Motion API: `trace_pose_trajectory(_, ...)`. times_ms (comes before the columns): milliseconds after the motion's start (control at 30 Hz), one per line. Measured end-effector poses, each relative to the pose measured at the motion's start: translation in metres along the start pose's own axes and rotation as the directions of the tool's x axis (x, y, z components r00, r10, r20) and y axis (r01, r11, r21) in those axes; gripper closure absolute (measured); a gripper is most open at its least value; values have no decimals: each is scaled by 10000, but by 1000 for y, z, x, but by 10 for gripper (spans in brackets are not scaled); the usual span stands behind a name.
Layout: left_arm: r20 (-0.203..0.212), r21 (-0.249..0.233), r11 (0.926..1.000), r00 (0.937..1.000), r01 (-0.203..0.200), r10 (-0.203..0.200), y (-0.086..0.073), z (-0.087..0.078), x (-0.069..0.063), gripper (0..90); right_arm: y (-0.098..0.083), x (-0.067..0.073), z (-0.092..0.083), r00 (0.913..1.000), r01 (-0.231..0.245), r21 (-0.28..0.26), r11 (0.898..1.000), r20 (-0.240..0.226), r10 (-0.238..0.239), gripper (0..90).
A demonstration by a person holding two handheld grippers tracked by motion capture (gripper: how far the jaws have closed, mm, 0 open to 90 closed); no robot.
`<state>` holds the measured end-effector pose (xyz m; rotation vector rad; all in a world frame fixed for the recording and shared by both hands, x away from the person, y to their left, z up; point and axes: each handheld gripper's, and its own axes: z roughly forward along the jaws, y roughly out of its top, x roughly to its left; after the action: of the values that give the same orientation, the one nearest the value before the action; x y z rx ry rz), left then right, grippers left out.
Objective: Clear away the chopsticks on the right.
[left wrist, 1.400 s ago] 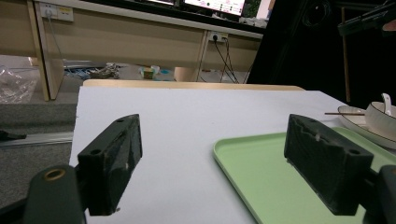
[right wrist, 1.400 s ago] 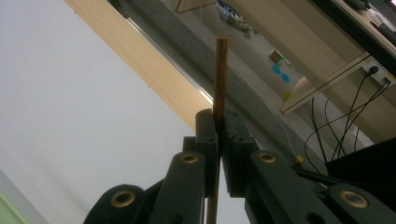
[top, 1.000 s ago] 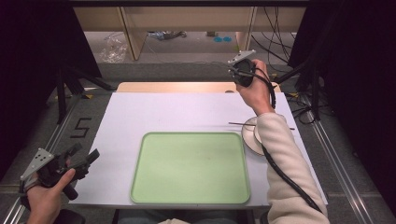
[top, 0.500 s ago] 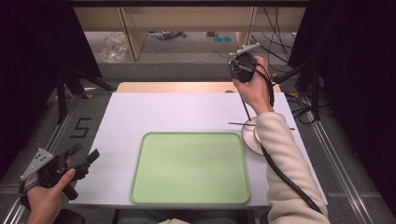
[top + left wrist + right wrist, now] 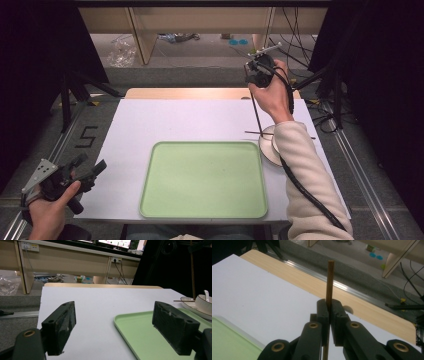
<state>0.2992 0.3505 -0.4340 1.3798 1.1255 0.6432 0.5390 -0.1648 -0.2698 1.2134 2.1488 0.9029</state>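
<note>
right tool (image 5: 261,67) lifted slightly up and back, clamped on one chopstick (image 5: 256,111) hanging above surface (image 5: 175,120); other chopstick (image 5: 260,133) lies on plate (image 5: 266,150). left tool (image 5: 85,169) apart, idle. likely headed to green tray (image 5: 205,177).

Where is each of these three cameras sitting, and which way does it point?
High view: above the table, looking down; both forearms, green tray.
Left gripper view: on the left hand-held gripper, facing across the table; open jaws.
Right gripper view: on the right hand-held gripper; jaws clamp a chopstick.
Shared: high and left gripper views both show tray and plate.
</note>
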Motion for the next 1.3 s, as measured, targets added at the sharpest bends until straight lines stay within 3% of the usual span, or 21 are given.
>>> trace_pose_trajectory(100,14,-12,10000,10000,-7,7,0,0,0,190,-2,1,0,9996,-261,155,9995,-43,262,877)
trace_pose_trajectory(267,2,18,10000,10000,-7,7,0,0,0,190,-9,3,5,9956,-900,1084,9900,-156,922,877)
trace_pose_trajectory(433,68,-30,10000,10000,-61,61,0,1,0,190,-21,5,13,9837,-1696,2139,9620,-225,1784,876)
trace_pose_trajectory(467,71,-26,10000,9999,-78,78,0,1,0,190,-23,7,14,9751,-2107,2542,9439,-141,2214,876)
trace_pose_trajectory(500,73,-22,10000,9999,-86,86,0,1,0,190,-26,7,15,9717,-2221,2704,9368,-177,2355,876)
trace_pose_trajectory(533,69,-25,10000,9999,-79,79,0,1,0,189,-31,7,19,9630,-2546,3019,9187,-75,2693,876)
trace_pose_trajectory(733,82,-33,10000,9999,-94,94,0,1,0,188,-47,6,27,9531,-2821,3411,8967,-72,3026,875)
trace_pose_trajectory(767,50,-44,10000,10000,-35,36,0,1,0,188,-50,9,28,9436,-3082,3653,8784,2,3310,875)
trace_pose_trajectory(800,47,-70,10000,10000,-2,2,0,1,-1,188,-56,12,30,9275,-3387,4039,8498,-84,3736,875)
trace_pose_trajectory(867,55,-60,10000,10000,-11,12,0,1,-1,188,-60,13,32,9288,-3352,4114,8476,-64,3705,875)
trace_pose_trajectory(900,74,-40,10000,10000,-49,49,0,1,0,188,-64,15,33,9195,-3574,4364,8258,95,3929,875)
trace_pose_trajectory(933,113,-43,9999,9999,-106,106,0,1,0,188,-72,15,37,9167,-3599,4509,8168,80,3995,875)
trace_pose_trajectory(967,102,-42,9999,9999,-99,99,0,1,0,188,-72,15,37,9167,-3599,4509,8168,80,3995,875)
trace_pose_trajectory(1000,100,-40,9999,9999,-102,102,0,1,0,188,-79,16,40,9112,-3726,4767,7962,255,4112,875)
trace_pose_trajectory(1033,98,-44,9999,9999,-97,97,0,1,0,188,-79,16,40,9112,-3726,4767,7962,255,4112,875)
trace_pose_trajectory(1133,116,-39,9999,9999,-104,105,0,1,0,188,-88,17,44,9017,-3864,5233,7595,410,4304,875)
trace_pose_trajectory(1167,117,-43,9999,9999,-102,103,0,1,0,187,-92,16,46,9034,-3797,5261,7610,336,4275,875)
trace_pose_trajectory(1200,114,-32,9999,9999,-100,100,0,1,0,187,-94,18,46,8921,-4010,5424,7382,482,4492,875)
trace_pose_trajectory(1233,77,-35,10000,10000,-13,13,0,1,0,187,-97,16,49,8970,-3896,5458,7418,422,4400,875)
trace_pose_trajectory(1267,6,-28,10000,10000,86,-86,0,1,-1,187,-98,17,49,8789,-4204,5703,7057,628,4729,875)
trace_pose_trajectory(1300,30,-18,10000,10000,52,-52,0,1,-1,187,-101,18,51,8728,-4315,5749,6952,713,4828,875)
